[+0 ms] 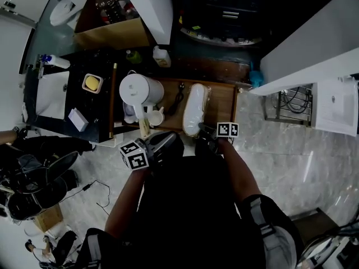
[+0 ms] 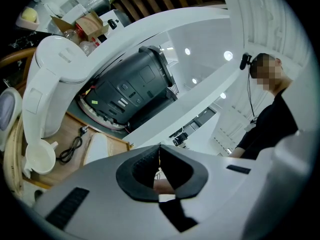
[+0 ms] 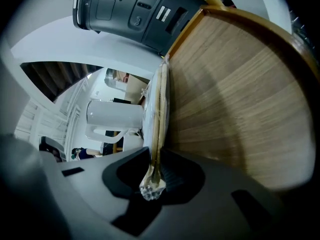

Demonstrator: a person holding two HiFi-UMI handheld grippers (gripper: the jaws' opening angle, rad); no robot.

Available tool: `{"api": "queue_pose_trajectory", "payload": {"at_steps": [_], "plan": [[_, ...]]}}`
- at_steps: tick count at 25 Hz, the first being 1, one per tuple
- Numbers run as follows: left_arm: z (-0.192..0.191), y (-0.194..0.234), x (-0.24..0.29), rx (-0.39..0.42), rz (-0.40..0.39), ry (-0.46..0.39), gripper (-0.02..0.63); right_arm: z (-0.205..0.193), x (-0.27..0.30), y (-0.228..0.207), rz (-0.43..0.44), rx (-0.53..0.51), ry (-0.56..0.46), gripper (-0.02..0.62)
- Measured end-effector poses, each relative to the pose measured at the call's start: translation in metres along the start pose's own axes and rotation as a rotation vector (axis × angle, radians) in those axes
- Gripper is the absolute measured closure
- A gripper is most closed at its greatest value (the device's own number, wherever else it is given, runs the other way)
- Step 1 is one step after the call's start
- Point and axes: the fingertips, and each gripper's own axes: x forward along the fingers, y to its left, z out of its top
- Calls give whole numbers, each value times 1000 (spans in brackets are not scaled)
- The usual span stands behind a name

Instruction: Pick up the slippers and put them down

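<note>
A pair of white slippers [image 1: 195, 108] in a clear plastic wrap lies lengthwise on a wooden tray [image 1: 225, 102]. My right gripper [image 1: 205, 132] sits at the pack's near end. In the right gripper view the slippers [image 3: 159, 101] stand on edge, and the right gripper [image 3: 154, 170] is shut on their crumpled plastic end. My left gripper [image 1: 166, 139] hovers left of it, just in front of the tray. In its own view the left gripper [image 2: 160, 151] is shut with nothing held, and the slippers [image 2: 97, 146] show beyond it.
A white kettle [image 1: 139, 89] and a white cup [image 1: 155, 117] stand at the tray's left end, with a black cable [image 1: 179, 97] beside them. A dark appliance [image 2: 130, 91] sits behind the tray under a white counter. A black counter with a sink [image 1: 53, 94] lies to the left.
</note>
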Motion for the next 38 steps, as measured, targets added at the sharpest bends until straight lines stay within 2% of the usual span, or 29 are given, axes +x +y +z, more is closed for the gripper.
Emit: {"api": "queue_pose_trajectory", "payload": {"at_steps": [11,24,38], "plan": [[-3,-4,12,7,-39,-12,594,1,-12,20,94,28,-20,523],[0,-12,20,17,-63,-29,594,18,-34,54,191,-39,-65,523],[-4,-23,19,36,-69,-22,594,32,-59,78,244,-58,-140,523]]}}
